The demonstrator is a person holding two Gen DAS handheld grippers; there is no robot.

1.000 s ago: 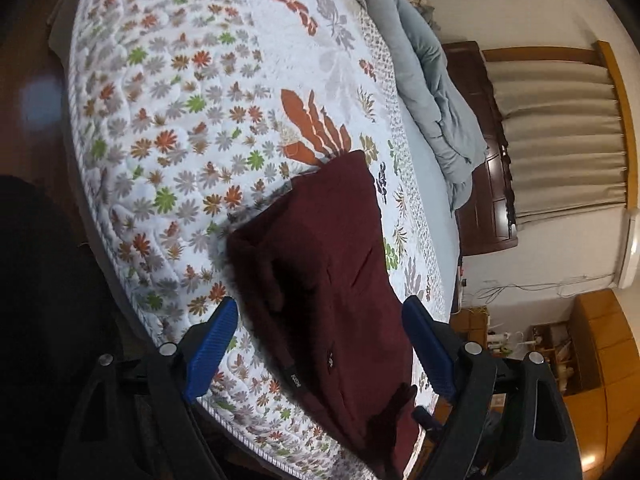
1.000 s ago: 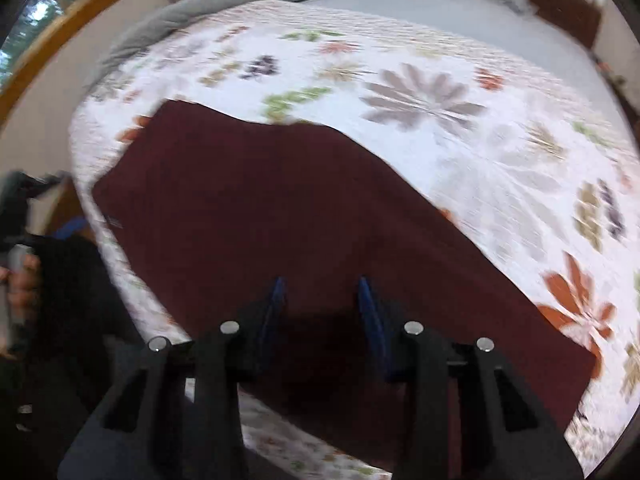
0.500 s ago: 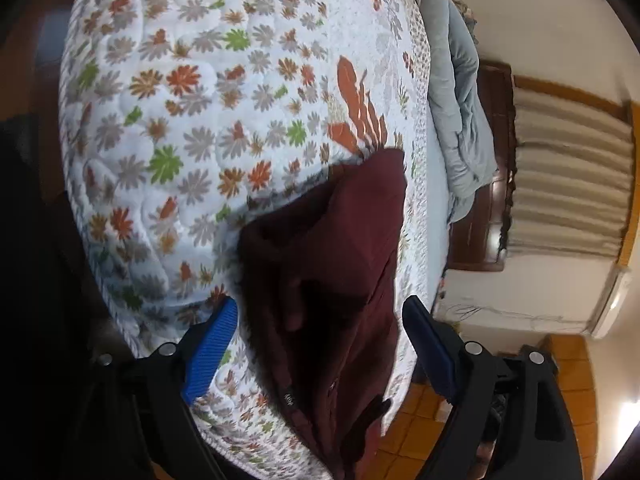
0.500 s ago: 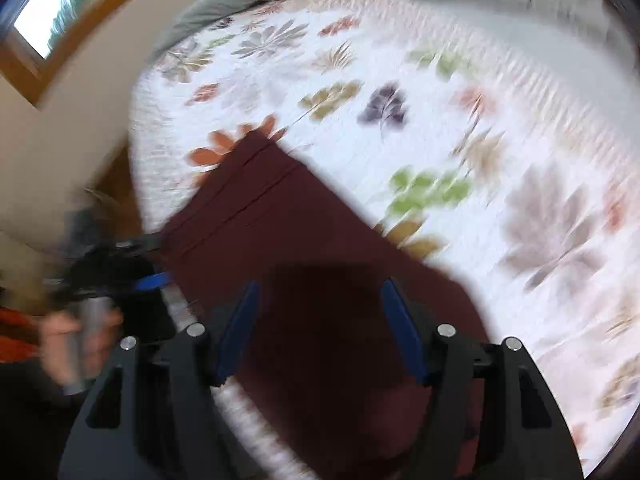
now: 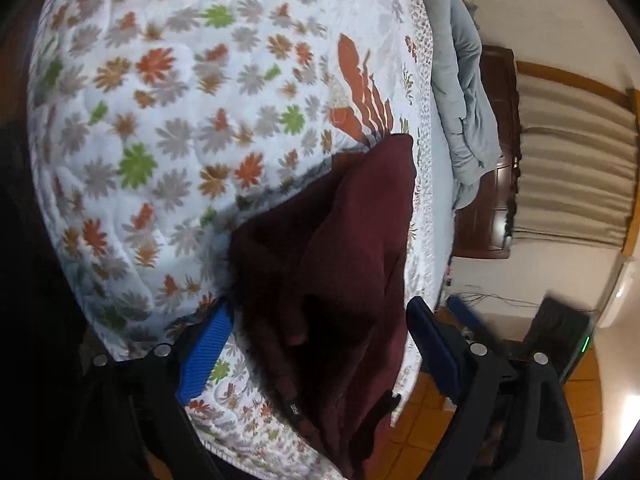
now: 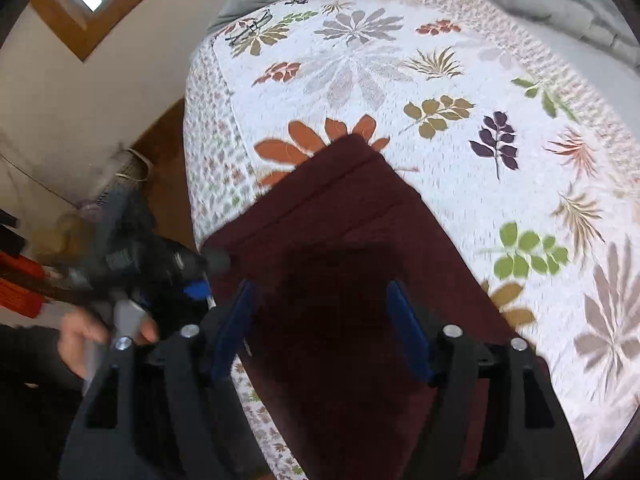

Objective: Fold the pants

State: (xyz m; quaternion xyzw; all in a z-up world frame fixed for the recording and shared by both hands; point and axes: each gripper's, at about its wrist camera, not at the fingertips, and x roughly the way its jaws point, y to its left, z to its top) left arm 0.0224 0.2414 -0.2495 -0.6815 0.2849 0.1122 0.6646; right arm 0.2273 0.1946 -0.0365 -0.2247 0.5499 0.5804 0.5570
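Dark maroon pants [image 5: 340,240] lie folded into a long strip on the flowered quilt [image 5: 168,128], close to the bed's edge. My left gripper [image 5: 320,340] hangs open just over their near end, its blue pads wide on either side of the cloth and not pressing it. In the right wrist view the pants [image 6: 340,208] run away toward a narrow end. My right gripper [image 6: 322,320] hovers above them with its jaws opening and nothing pinched. The left gripper [image 6: 160,264] shows there at the left, blurred, in a hand [image 6: 80,336].
A grey duvet [image 5: 460,92] is bunched along the far side of the bed. Past it stand a dark wooden headboard [image 5: 496,152] and beige curtains [image 5: 576,168]. Orange floor tiles [image 5: 424,416] show below the bed's edge. Glasses [image 6: 248,30] lie on a far corner of the quilt.
My right gripper's jaws have spread wider, and it has swung along the pants toward their narrow end. My left gripper has sunk closer to the bed's edge and rolled a little.
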